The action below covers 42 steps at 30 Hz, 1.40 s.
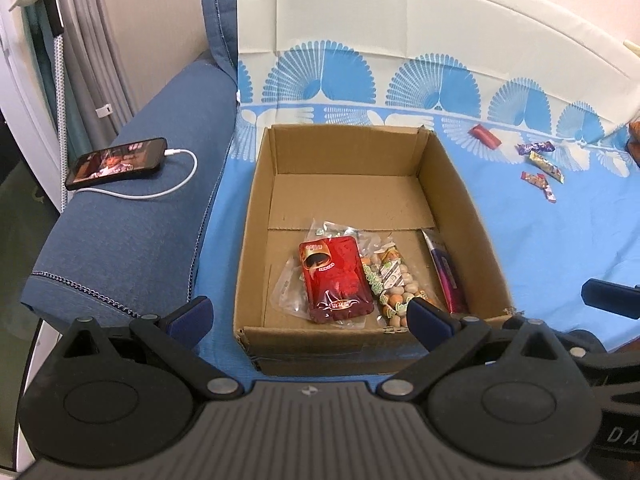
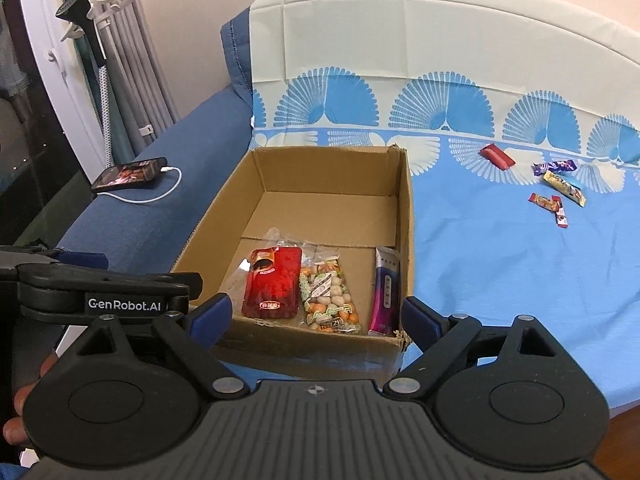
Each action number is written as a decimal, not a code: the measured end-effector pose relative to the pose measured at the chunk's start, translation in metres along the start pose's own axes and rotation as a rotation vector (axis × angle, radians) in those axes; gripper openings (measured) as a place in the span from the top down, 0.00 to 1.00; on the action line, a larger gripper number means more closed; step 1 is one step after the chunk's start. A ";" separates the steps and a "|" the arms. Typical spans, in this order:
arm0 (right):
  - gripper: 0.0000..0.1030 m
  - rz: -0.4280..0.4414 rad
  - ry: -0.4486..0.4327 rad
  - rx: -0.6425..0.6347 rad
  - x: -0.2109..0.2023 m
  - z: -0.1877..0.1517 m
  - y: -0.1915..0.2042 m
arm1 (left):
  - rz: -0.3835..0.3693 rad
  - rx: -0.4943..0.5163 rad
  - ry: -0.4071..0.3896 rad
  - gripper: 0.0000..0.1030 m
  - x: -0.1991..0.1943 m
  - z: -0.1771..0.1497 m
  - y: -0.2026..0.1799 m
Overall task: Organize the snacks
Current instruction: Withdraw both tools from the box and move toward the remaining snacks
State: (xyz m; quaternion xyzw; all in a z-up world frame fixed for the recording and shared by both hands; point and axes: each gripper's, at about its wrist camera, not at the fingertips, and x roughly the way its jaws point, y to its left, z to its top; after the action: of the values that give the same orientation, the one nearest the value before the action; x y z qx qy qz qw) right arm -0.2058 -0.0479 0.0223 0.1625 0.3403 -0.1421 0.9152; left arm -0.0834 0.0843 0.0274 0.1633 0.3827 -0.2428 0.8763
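An open cardboard box (image 1: 256, 216) (image 2: 406, 216) stands on a blue cloth. Inside lie a red packet (image 1: 336, 284) (image 2: 274, 284), a clear bag of mixed nuts (image 1: 390, 280) (image 2: 330, 298) and a purple packet (image 1: 446, 276) (image 2: 386, 292). Several small wrapped candies lie far right on the cloth: a red one (image 1: 485, 137) (image 2: 497, 156), a purple one (image 1: 535, 147) (image 2: 554, 166), a yellow one (image 1: 546, 166) (image 2: 564, 188). My left gripper (image 1: 310, 314) is open and empty at the box's near edge. My right gripper (image 2: 316, 312) is open and empty there too.
A phone (image 1: 116, 164) (image 2: 130, 174) with a white cable lies on the blue sofa arm left of the box. Curtains and a white rack stand far left. The left gripper's body (image 2: 104, 292) shows at the right view's left edge.
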 end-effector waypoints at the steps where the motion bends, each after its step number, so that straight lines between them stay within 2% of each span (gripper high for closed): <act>1: 0.10 0.001 -0.002 -0.003 -0.001 0.000 0.001 | 0.001 -0.001 -0.004 0.00 -0.002 0.000 0.000; 32: 0.10 0.031 -0.033 0.034 -0.010 -0.003 -0.011 | 0.031 0.026 -0.020 0.00 -0.011 0.007 -0.007; 37: 0.10 0.037 -0.045 0.058 -0.010 -0.003 -0.020 | 0.039 0.042 -0.020 0.00 -0.009 0.012 -0.014; 42: 0.10 0.010 -0.070 0.118 -0.012 0.002 -0.048 | 0.040 0.090 -0.025 0.00 -0.005 0.025 -0.031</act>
State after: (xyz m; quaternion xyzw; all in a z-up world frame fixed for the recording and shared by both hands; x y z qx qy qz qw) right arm -0.2316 -0.0901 0.0222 0.2129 0.2981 -0.1631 0.9161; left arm -0.0881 0.0485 0.0444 0.2069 0.3572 -0.2444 0.8774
